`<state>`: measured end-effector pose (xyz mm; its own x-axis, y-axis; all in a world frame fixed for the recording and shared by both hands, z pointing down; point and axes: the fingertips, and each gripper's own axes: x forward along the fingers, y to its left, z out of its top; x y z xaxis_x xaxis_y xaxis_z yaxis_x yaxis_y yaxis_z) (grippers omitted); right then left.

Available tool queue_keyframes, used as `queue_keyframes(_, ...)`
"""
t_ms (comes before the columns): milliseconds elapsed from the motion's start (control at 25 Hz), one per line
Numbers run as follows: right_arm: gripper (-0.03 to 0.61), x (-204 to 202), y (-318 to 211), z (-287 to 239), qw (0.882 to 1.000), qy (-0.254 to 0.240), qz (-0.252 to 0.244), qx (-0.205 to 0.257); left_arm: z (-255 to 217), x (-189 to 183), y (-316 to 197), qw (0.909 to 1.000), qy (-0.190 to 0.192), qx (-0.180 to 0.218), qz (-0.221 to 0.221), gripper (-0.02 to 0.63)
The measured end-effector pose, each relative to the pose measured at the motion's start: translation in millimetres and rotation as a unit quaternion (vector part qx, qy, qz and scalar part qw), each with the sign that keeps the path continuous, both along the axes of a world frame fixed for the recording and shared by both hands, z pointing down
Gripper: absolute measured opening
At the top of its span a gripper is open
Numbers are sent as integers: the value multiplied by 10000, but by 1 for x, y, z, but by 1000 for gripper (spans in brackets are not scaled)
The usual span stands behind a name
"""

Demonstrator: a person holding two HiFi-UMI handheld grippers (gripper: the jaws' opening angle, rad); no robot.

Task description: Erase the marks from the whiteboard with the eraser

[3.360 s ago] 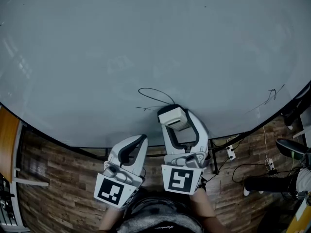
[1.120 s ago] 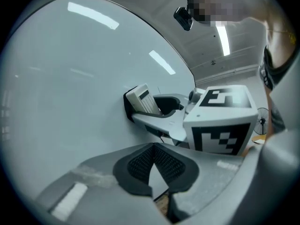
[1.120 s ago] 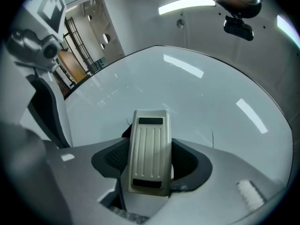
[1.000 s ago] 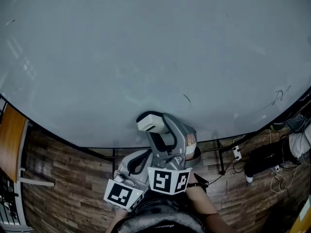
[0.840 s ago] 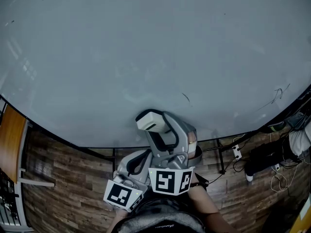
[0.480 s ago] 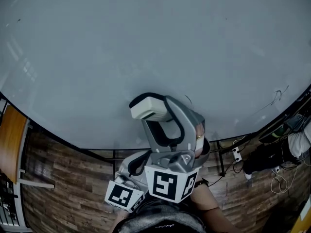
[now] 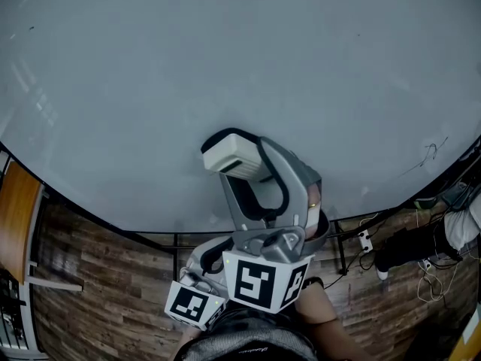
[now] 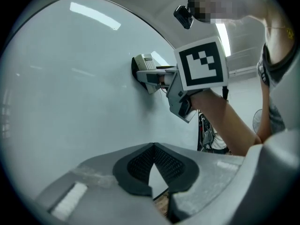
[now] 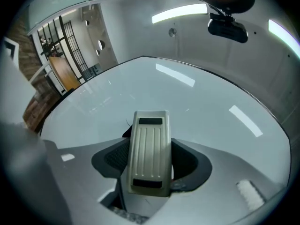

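The whiteboard [image 7: 225, 51] fills most of the head view. My right gripper [image 7: 234, 158] is shut on a cream ribbed eraser [image 9: 151, 135], which is pressed flat against the board low in the middle. A short dark stroke [image 9: 127, 123] peeks out at the eraser's left edge. A thin scribble [image 7: 431, 151] remains near the board's right edge. My left gripper [image 8: 153, 148] hangs below the board, its pads touching at the tips with nothing between them. Its view shows the eraser [image 8: 144, 67] against the board and the right gripper's marker cube [image 8: 201, 63].
Below the board are a wood-plank floor [image 7: 98, 277] and the dark stand bars [image 7: 176, 241]. Cables and a power strip [image 7: 366, 239] lie at the lower right beside a person's dark legs [image 7: 409, 248]. An orange wooden panel [image 7: 15, 209] stands at the left.
The looped line under the eraser 3.4 s ago is gone. Over the last second the right gripper slid the eraser up the board, and its arm now covers the small stroke at the right.
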<state>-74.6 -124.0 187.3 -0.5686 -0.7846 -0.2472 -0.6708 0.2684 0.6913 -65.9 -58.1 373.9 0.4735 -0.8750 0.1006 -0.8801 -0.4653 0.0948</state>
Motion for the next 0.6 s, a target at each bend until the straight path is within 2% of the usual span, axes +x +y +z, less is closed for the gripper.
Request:
queue_keyframes(240,259,-6,1,34,9997,176,-36,-151,4,-4,-2,9998,-184,83,17,-2)
queue_keyframes(600,261,-6,1,89,9979,562,-66,-326,12,-2,-2,9999,-138,-55,-35,-2)
